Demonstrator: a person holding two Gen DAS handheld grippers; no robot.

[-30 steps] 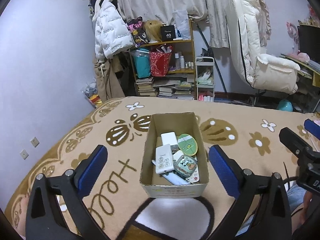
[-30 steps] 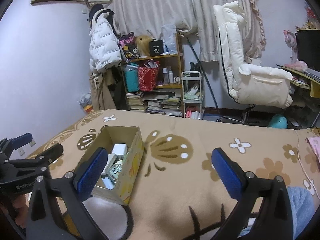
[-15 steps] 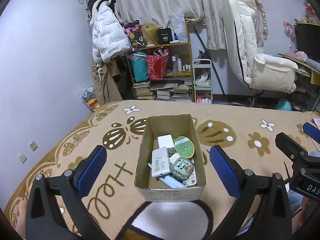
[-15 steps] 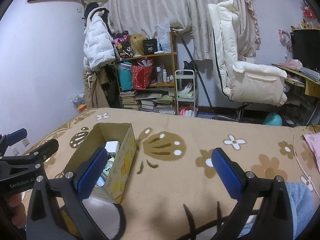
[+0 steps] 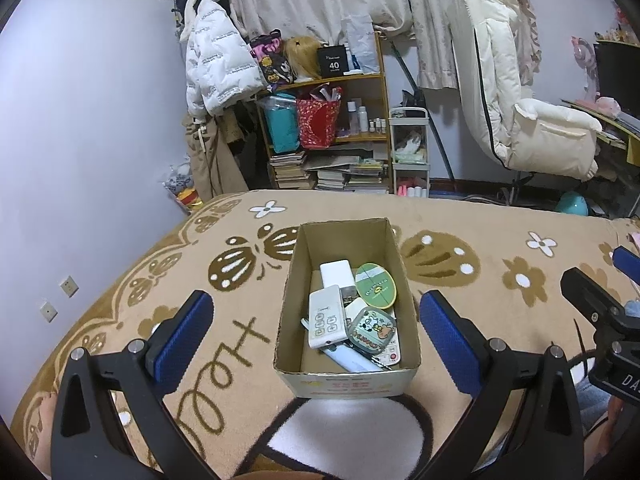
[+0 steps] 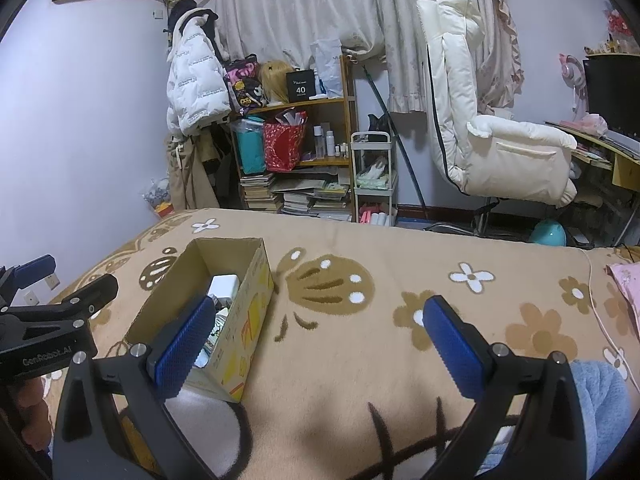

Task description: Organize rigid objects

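A small cardboard box (image 5: 347,300) sits on a tan patterned blanket (image 5: 460,216), and the rigid things to be sorted already lie inside it: a white charger block (image 5: 337,274) toward the far end, a green oval tin (image 5: 376,283) to its right, a white remote-like device (image 5: 327,316), a round cartoon-printed case (image 5: 371,328) and a pale tube (image 5: 352,360) along the near wall. The left gripper (image 5: 316,332) hangs above the near end of the box, its jaws spread wide to either side of the box and holding nothing. The right gripper (image 6: 320,336) is off to the right over bare blanket, equally wide open and empty; the box (image 6: 224,308) lies partly behind its left pad.

The blanket around the box looks bare, so the packing itself seems largely done (what is left is probably tidying or moving the box). If the left claw goes in, it would do well to come straight down on one item, across its narrow side, since the pieces overlap and a slanted grab could drag a neighbour along. The box is light card on soft bedding, so it may tip or slide when nudged.

The box floor under the pile is hidden. Labels on the items and the print on the box front are too small to read.
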